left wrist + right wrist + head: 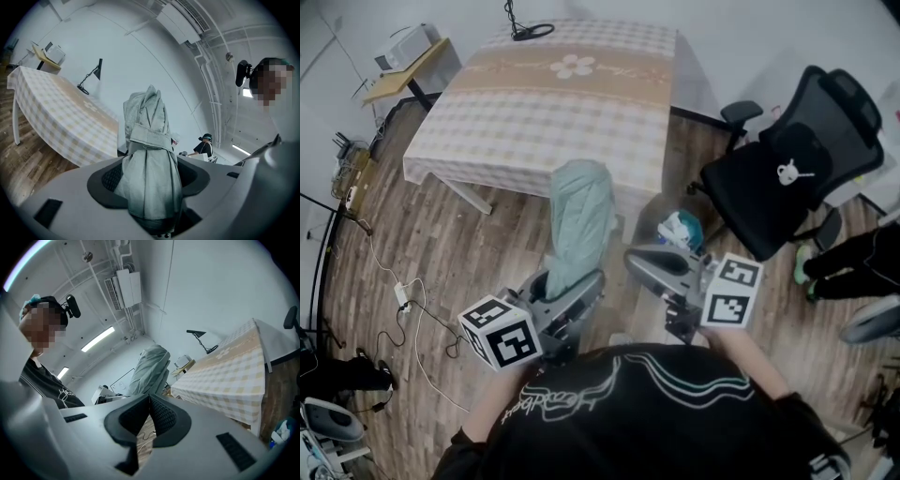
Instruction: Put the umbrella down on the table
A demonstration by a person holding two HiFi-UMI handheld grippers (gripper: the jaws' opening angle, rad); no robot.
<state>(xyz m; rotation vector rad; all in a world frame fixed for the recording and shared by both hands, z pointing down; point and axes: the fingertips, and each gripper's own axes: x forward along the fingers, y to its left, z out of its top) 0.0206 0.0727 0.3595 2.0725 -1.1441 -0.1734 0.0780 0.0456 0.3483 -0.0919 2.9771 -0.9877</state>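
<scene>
A folded pale green umbrella (577, 225) stands upright in my left gripper (572, 298), whose jaws are shut on its lower part. In the left gripper view the umbrella (149, 154) fills the gap between the jaws, a strap wrapped round its middle. My right gripper (652, 262) hangs to the right of the umbrella, apart from it, jaws shut with nothing between them. From the right gripper view the umbrella (149, 371) shows beyond the closed jaw tips (149, 401). The table (544, 112) with its checked beige cloth lies ahead, past the umbrella's top.
A black desk lamp (525, 26) stands at the table's far edge. A black office chair (787, 178) is at the right, a small bin with blue and white stuff (680, 230) by the table's corner. Cables and a power strip (401, 295) trail over the wooden floor at the left.
</scene>
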